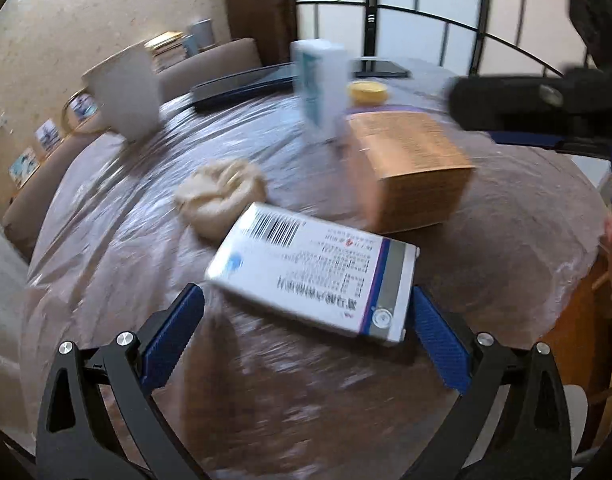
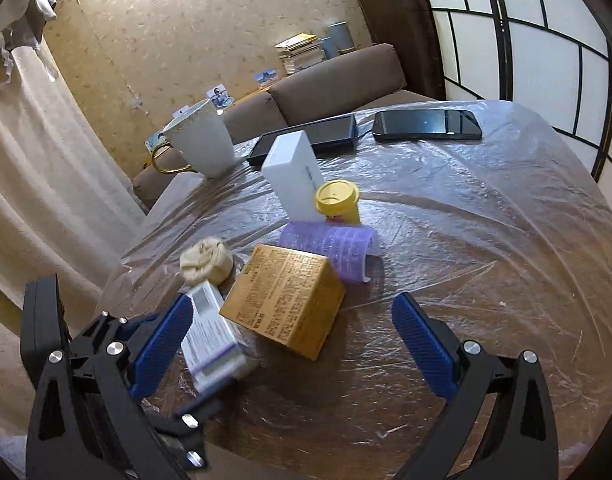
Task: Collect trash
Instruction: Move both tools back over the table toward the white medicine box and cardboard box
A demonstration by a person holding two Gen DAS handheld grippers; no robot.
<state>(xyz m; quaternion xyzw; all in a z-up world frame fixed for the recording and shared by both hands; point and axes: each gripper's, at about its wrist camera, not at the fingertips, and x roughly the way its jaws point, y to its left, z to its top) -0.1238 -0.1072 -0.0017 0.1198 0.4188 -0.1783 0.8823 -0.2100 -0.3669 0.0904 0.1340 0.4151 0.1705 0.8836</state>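
**Materials and finishes on the table**

Table [image 2: 485, 280]: wrapped in thin clear plastic film, glossy, wrinkled, catching light in streaks; brown surface beneath. Brown box [image 2: 284, 300]: matt cardboard, densely printed. Just left of brown box, white medicine box [image 1: 313, 276]: smooth coated card with a faint sheen. Behind that, crumpled wad [image 2: 206, 262]: soft, matt, cream paper or tissue. Beyond brown box, curled lilac sheet [image 2: 333, 250]: thin, translucent, printed. Yellow lid [image 2: 335, 196]: smooth plastic. Mug [image 2: 202, 144]: glossy white ceramic, gilt handle. Phone [image 2: 427, 124]: black glass, mirror-like. Left claw [image 1: 306, 344] and right claw [image 2: 294, 344]: ribbed blue plastic pads, matt black frames, bright metal screws.
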